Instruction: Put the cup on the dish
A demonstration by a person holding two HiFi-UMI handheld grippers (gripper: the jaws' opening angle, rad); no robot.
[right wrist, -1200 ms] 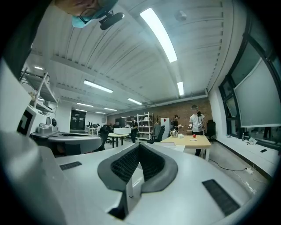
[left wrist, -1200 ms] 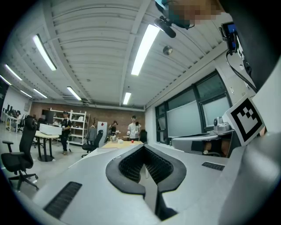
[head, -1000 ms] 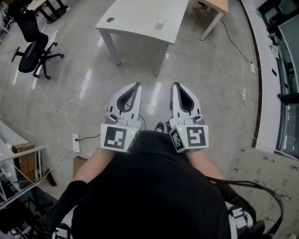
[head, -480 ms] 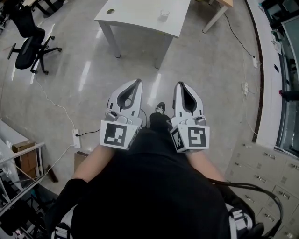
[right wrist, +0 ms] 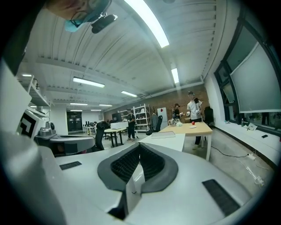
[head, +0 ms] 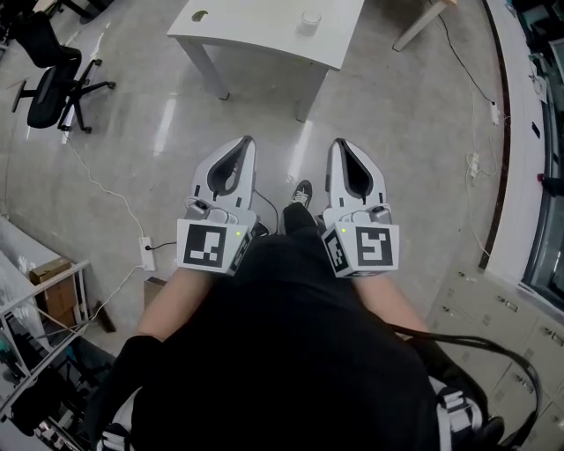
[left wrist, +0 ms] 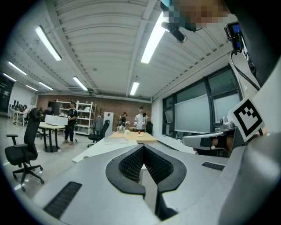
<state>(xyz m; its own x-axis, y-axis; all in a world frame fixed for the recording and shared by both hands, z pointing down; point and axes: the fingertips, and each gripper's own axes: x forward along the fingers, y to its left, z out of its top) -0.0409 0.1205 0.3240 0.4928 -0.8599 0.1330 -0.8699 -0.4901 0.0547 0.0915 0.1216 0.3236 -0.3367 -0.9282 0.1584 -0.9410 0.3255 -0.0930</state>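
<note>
Cup [head: 309,19], top centre: looks clear, light, likely slick and breakable; pinch across the rim. Left gripper [head: 244,144] and right gripper [head: 342,145] pressed together, empty.

Open-plan lab office: white tables [head: 256,26], swivel chairs [head: 42,99], strip ceiling lights [left wrist: 154,37], storage shelves [right wrist: 141,115], filing cabinets [head: 493,326].

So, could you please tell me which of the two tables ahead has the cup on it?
The white table, straight ahead: the clear cup stands near its right end. The wooden table stands beyond it, to the right.
</note>
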